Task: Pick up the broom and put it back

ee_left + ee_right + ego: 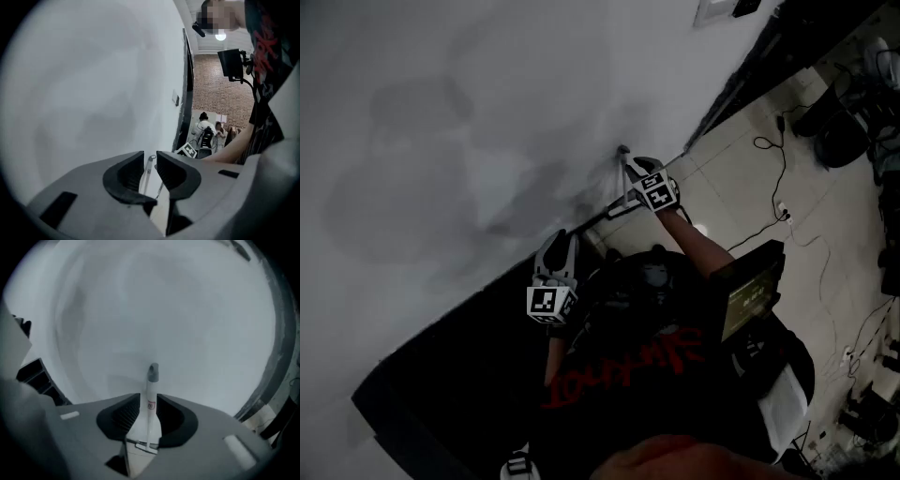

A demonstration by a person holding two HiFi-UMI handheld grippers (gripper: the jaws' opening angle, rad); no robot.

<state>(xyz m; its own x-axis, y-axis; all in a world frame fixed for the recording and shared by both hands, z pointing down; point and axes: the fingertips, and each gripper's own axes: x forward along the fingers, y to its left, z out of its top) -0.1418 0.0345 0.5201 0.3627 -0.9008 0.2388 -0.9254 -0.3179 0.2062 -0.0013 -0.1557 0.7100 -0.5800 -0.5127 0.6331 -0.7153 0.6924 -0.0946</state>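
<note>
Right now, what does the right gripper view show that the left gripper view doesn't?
Right only: the right gripper shut on the broom handle, with its red label and grey cap close up. Left only: a brick wall, people beyond, and the left gripper, jaws apart, the handle thin in the gap. Both: the handle and the white wall.

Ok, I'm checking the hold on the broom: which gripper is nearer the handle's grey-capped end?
The right gripper, shut on the white broom handle just below its grey cap; the left gripper sits farther back along it.
</note>
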